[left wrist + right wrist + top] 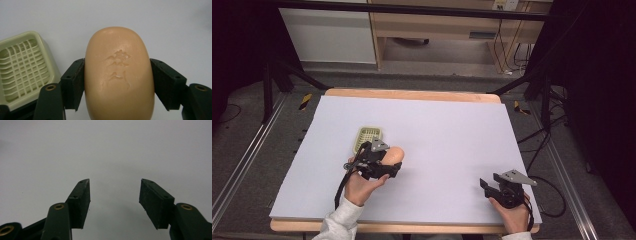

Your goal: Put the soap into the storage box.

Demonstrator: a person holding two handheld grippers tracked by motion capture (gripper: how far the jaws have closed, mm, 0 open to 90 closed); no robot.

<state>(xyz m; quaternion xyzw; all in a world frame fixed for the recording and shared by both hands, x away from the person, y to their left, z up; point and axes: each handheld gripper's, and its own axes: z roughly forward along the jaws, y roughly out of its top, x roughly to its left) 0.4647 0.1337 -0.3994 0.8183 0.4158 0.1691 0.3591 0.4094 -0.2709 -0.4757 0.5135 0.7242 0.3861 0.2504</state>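
Observation:
A tan oval bar of soap with a stamped mark sits between the two black jaws of my left gripper, whose pads press on both its sides. In the high view the soap sticks out past my left gripper, lifted a little off the white sheet, just right of a pale green slatted soap dish. That soap dish lies close at the left in the left gripper view. My right gripper rests near the front right edge, jaws apart with nothing between them.
A white sheet covers the wooden table. Dark stand legs and cables lie on the floor at both sides, and a wooden desk stands behind the table.

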